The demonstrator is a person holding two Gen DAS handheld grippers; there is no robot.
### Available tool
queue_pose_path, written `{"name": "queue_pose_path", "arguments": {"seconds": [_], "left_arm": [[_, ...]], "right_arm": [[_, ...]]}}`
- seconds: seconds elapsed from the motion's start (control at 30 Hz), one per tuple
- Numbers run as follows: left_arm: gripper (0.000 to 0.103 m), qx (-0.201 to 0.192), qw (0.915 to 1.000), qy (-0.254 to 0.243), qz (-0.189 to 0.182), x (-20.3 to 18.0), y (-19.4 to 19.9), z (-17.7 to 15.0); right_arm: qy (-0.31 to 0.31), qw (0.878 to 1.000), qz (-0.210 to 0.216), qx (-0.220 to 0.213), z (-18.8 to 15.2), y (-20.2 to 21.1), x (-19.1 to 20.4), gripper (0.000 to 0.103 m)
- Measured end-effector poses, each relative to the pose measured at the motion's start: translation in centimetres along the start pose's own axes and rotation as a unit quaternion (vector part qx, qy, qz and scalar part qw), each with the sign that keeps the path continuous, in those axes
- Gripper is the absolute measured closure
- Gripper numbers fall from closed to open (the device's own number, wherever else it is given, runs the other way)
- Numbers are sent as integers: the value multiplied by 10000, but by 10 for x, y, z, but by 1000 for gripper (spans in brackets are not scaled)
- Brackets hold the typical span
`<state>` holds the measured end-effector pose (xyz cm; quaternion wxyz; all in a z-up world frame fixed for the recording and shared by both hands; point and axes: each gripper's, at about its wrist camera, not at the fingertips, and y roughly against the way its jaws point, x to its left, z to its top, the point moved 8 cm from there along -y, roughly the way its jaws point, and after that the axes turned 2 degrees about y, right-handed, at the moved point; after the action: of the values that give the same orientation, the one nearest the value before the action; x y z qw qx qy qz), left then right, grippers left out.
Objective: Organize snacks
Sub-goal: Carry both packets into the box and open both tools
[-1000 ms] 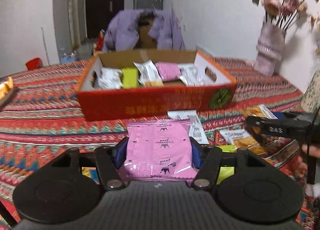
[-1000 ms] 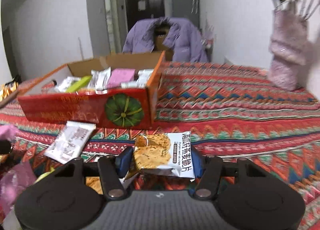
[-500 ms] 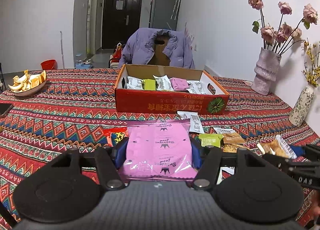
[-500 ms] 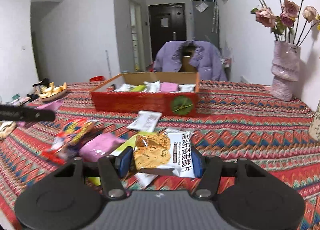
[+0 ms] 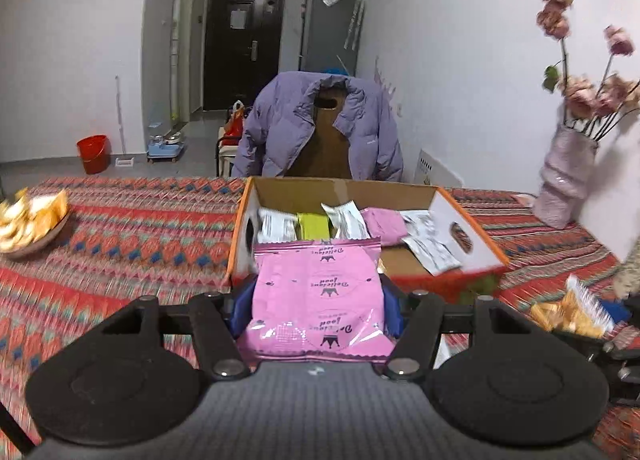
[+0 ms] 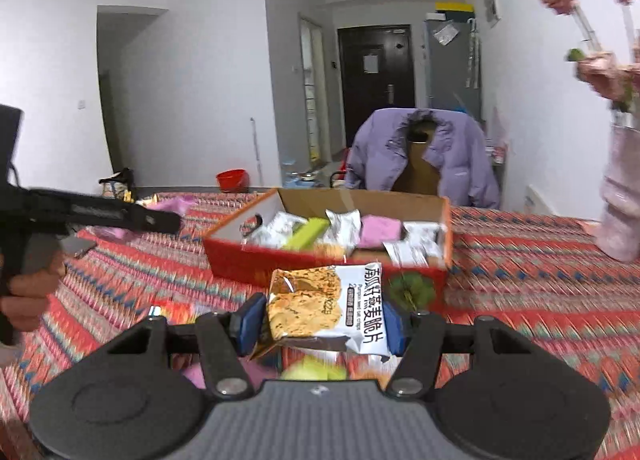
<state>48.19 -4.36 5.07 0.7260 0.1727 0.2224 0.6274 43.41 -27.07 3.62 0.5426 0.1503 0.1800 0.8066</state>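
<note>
Pink packet: glossy pink foil snack packet (image 5: pixel 320 296) pinched flat in the left claw (image 5: pixel 318 310), raised before the box, likely for dropping in
Oat crisps: white-and-orange crisp packet (image 6: pixel 326 310) pinched by the right claw (image 6: pixel 322 318), aimed likewise
Box: open red cardboard box (image 5: pixel 472 280) on the striped surface (image 5: pixel 120 244), snacks already inside

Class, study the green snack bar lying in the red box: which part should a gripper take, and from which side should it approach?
Grip the green snack bar across its narrow width, near the raised end, coming from above. It lies tilted among the other packets in the red box, whose walls probably block a sideways approach.
</note>
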Motion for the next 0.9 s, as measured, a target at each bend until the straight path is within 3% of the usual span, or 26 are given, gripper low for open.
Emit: {"name": "queue_pose_path", "arguments": {"seconds": [0.17,0.3,0.37,0.43,0.47,0.5,0.67,0.77,0.9], "left_arm": [[41,412,9989,56,211,20,-86,28],[41,629,9970,64,437,31,-139,30],[40,742,9966,38,353,32,-155,26],[36,794,9966,-8,239,31,-162,21],[27,798,9966,-50,214,30,-164,18],[23,743,9971,-85,152,29,-164,17],[22,654,9978,-141,9,31,-159,19],[22,692,9975,23,-112,36,-152,27],[22,493,9988,25,34,40,-127,38]], "right_arm": [[62,9996,-54,286,41,-91,-29,44],[-2,9980,-119,615,50,-162,-44,44],[-86,9969,-103,771,49,-190,-48,44],[-90,9952,-97,971,42,-212,-48,42],[-78,9943,-141,1051,38,-222,-48,38],[-84,9936,-216,1103,35,-229,-49,33],[-254,9937,-215,1072,29,-237,-51,30],[-242,9944,-289,983,33,-225,-53,29],[-185,9951,-407,881,46,-199,-57,29]]}}
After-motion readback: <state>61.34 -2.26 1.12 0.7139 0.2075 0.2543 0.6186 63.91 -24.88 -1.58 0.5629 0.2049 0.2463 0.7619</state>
